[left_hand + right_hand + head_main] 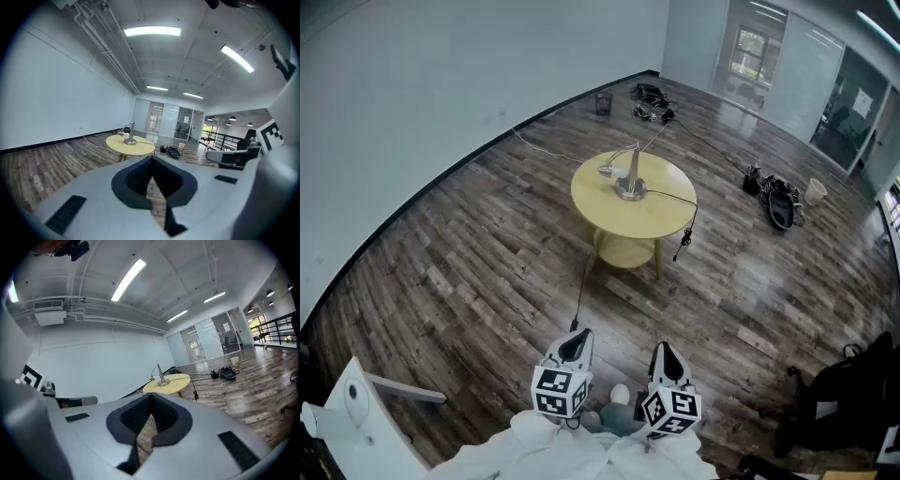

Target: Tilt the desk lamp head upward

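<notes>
The desk lamp point(632, 180) stands near the middle of the round yellow surface point(598, 212). Its lamp head point(607, 171) hangs low at nine o'clock of the stem, and a cord point(673, 198) trails off toward three o'clock. The lamp is well apart from the person, at twelve o'clock across the wooden floor point(469, 281). The left tool point(576, 343) and right tool point(667, 352) sit close to the body, each with jaws closed together on nothing. The step in hand looks like the approach. The next move calls for walking up, opening one tool and lifting the head from beneath.
</notes>
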A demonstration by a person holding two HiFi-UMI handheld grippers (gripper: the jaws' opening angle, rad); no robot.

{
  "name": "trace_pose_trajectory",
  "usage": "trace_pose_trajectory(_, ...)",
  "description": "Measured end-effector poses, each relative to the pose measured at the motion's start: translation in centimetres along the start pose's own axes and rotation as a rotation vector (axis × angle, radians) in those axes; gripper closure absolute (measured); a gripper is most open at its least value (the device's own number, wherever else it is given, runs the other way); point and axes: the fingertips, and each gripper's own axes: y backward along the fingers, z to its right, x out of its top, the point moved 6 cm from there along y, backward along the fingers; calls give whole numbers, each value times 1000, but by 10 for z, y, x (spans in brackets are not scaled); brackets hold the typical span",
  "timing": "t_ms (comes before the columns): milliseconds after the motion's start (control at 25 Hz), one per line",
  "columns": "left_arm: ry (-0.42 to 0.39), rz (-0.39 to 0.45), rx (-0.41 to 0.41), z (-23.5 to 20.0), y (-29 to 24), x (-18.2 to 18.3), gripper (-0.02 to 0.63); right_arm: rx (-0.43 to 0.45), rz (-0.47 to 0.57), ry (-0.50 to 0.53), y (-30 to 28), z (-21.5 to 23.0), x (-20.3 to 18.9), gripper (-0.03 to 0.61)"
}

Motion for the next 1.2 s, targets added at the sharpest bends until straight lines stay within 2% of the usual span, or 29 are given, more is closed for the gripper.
trace_pose_trajectory(320,17,-8,33,-16,-31,7,614,14,-8,1,-35,11,10,566)
trace_pose_trajectory(600,14,10,77,-34,-80,30,614,40,-3,13,-89,33,32,565)
trace_pose_trajectory(880,23,6,81,-31,-135,47,614,81,5,30,-143,54,59,565)
trace_pose_trajectory(1200,40,-8,96,-25,-186,54,614,71,-11,28,-183,96,73,565)
